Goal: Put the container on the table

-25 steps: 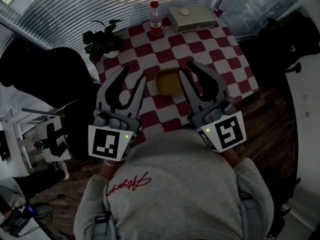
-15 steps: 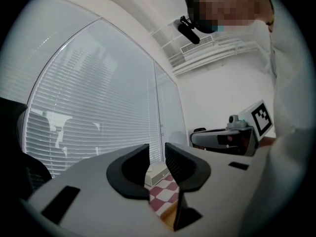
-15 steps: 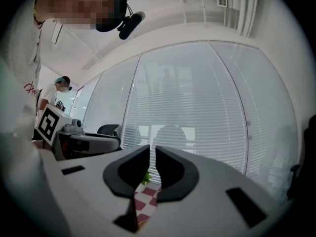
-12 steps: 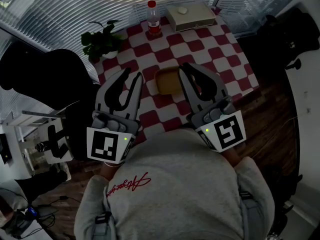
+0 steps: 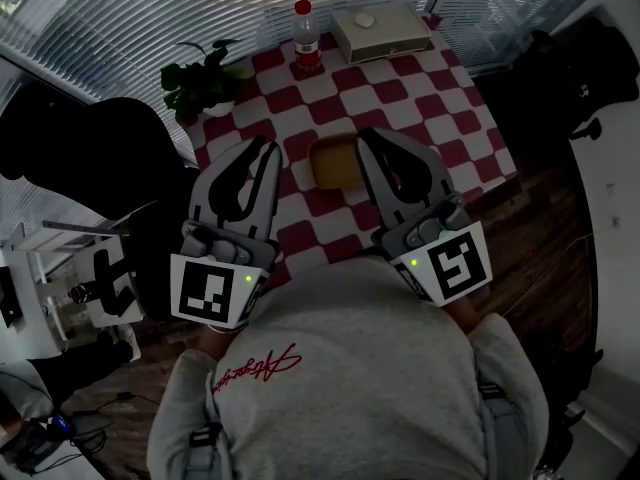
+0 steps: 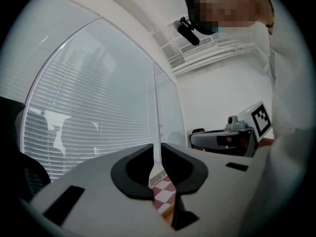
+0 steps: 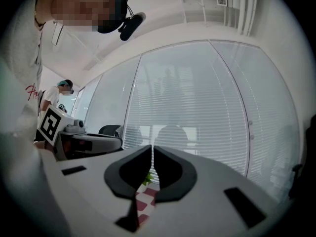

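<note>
While the container (image 5: 335,162) lies between them, left gripper (image 5: 268,149) and right gripper (image 5: 371,136) have just closed empty jaws.

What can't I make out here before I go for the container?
- Container, head view: dim; contents unreadable, right edge behind the right hand-held gripper.
- Table, both gripper views: blocked by each hand-held gripper's own body; only a cloth sliver shows. Left hand-held gripper and right have just been closing, nothing between the jaws.
- Small white item on the box, head view: too small to identify.

Office with slatted window blinds (image 5: 130,18), a black chair (image 7: 109,130), a checkered table (image 5: 430,98)
</note>
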`<state>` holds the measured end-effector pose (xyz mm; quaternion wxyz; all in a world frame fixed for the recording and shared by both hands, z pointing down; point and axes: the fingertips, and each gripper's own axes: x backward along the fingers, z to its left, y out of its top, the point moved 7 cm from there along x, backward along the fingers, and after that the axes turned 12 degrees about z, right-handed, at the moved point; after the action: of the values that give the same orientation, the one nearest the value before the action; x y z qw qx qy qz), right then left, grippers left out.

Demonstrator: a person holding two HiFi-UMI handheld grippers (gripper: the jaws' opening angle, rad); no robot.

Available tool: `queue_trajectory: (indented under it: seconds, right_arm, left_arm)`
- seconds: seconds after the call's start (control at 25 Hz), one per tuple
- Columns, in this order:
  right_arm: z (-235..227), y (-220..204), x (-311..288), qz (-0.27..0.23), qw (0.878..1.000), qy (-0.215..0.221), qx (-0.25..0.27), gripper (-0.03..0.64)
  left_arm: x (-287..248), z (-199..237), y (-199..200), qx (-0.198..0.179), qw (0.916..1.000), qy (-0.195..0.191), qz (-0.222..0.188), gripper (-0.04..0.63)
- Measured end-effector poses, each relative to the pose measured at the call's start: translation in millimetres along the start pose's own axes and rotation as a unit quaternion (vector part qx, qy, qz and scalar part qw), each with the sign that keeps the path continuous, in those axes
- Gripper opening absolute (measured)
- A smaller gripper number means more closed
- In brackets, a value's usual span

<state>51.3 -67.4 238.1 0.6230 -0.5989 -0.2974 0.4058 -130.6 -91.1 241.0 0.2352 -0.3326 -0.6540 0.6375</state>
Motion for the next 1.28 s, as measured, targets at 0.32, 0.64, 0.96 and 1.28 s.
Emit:
queue_trajectory:
  seconds: [0.32, 0.64, 0.96, 1.28]
  right_arm:
    - [-2, 0, 2, -0.004, 1.0, 0.004, -0.008, 0.02]
    - [-3, -1, 6, 0.0, 1.0, -0.001, -0.006, 0.014]
    - [-5, -2, 13, -0.009, 1.0, -0.002, -0.019, 0.011]
    - [-4, -2, 14, -0.011, 1.0, 0.001, -0.02, 0.011]
  left_arm:
    - [-2, -3, 2, 0.007, 0.9999, -0.008, -0.007, 0.046]
    - [-5, -8, 0, 0.005, 0.9999, -0.016, 0.0, 0.038]
    - [-7, -12, -2, 0.002, 0.9998, -0.018, 0.007, 0.037]
    - [-7, -14, -1, 0.002, 0.9998, -0.017, 0.011, 0.037]
